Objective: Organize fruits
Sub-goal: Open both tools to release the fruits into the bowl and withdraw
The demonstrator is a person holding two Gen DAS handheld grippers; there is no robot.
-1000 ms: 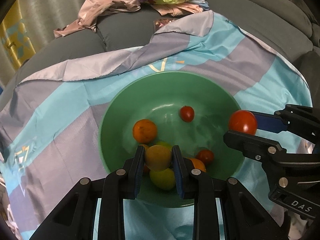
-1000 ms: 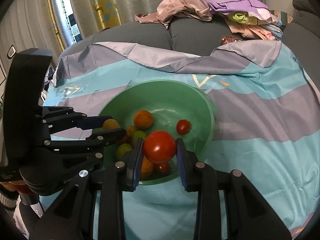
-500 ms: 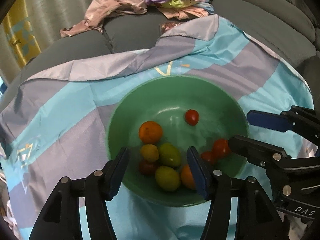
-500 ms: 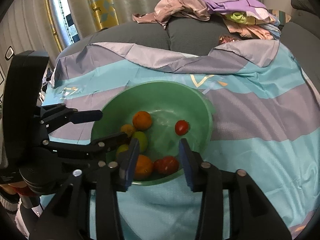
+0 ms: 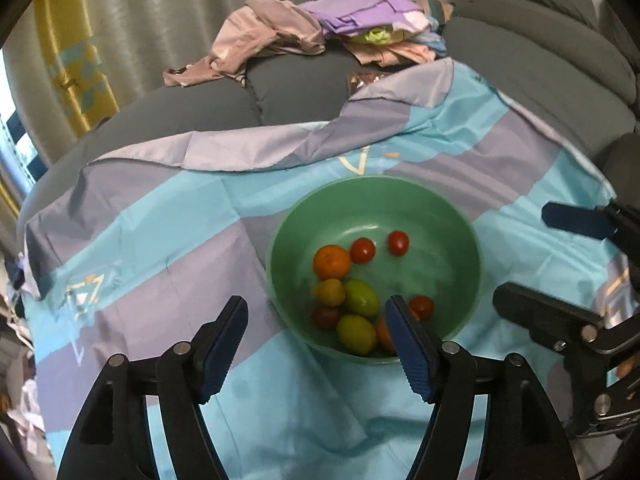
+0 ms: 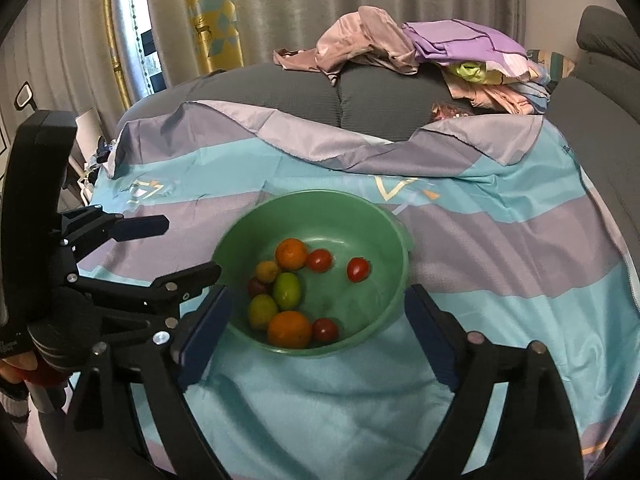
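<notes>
nine fruits all sitting in green bowl (image 6: 394,236) | left gripper (image 5: 318,338) wide open, empty, bowl just ahead | right gripper (image 6: 316,328) same, jaws straddling bowl

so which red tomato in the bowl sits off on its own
The small tomato toward the bowl's right side: bare green all round it, while the other red ones lie against or beside the oranges in the cluster.

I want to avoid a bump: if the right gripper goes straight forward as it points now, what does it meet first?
Most likely the near rim of the round green plastic bowl, which lies between the open right gripper's fingers, then the fruit inside; depth is uncertain.
</notes>
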